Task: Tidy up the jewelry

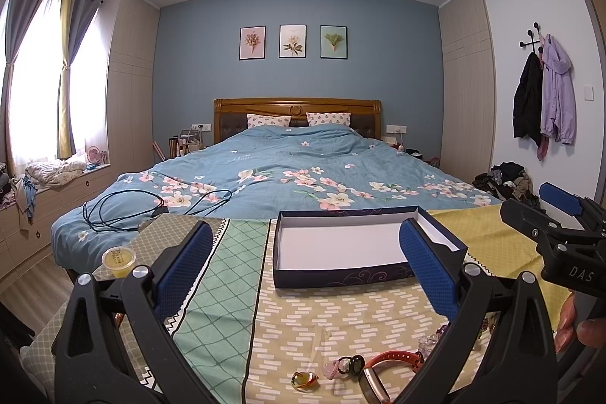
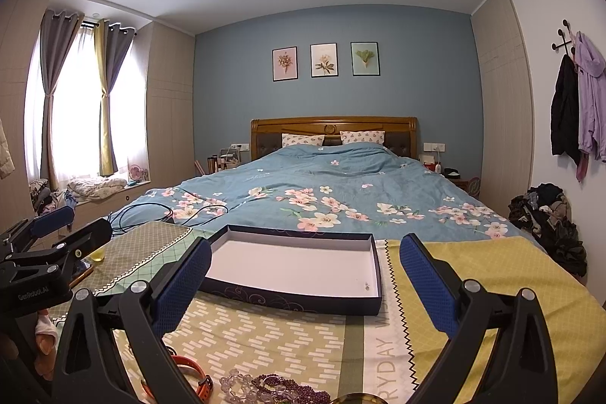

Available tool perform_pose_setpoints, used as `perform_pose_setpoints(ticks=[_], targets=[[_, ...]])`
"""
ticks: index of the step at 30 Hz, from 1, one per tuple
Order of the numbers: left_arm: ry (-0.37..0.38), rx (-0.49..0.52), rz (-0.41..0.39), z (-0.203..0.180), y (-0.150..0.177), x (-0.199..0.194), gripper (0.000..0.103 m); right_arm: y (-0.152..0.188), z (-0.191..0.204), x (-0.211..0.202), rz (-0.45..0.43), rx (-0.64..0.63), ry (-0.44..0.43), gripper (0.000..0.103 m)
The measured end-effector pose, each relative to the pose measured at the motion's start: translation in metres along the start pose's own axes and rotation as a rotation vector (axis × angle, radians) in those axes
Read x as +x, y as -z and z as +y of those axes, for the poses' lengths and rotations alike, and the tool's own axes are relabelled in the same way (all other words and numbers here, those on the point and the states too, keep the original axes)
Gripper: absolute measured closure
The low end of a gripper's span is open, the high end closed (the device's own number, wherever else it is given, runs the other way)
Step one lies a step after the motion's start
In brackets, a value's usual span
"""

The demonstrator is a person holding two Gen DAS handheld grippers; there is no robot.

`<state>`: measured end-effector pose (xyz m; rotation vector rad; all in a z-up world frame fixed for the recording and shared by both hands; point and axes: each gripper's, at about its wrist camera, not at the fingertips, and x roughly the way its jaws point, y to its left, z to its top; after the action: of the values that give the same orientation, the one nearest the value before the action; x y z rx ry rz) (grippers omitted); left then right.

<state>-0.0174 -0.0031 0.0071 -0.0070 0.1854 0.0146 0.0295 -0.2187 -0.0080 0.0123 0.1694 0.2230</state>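
An open dark-blue box (image 1: 352,248) with a white inside lies on the patterned cloth; in the right wrist view the box (image 2: 299,267) holds one tiny item near its front right corner. Jewelry lies near me: an orange-strap watch (image 1: 394,360), a green ring (image 1: 305,379), pale beads (image 1: 430,341). The right wrist view shows the orange strap (image 2: 189,368), clear beads (image 2: 236,381) and purple beads (image 2: 291,387). My left gripper (image 1: 306,275) is open and empty above the cloth. My right gripper (image 2: 303,286) is open and empty, in front of the box.
A small yellow jelly cup (image 1: 118,262) stands at the cloth's left. A black cable (image 1: 151,205) lies on the blue floral bed (image 1: 288,173) behind the table. The right gripper's body (image 1: 560,245) shows at the right; the left gripper's body (image 2: 41,264) shows at the left.
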Motion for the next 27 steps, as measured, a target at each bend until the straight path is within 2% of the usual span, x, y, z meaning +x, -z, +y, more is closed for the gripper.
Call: perform_pose_setpoints(ticks=[27], targets=[[0.001,0.0,0.009,0.0018,0.0051,0.002,0.006,0.0001,-0.0019,0.0042,0.014,0.011,-0.006,0.007]])
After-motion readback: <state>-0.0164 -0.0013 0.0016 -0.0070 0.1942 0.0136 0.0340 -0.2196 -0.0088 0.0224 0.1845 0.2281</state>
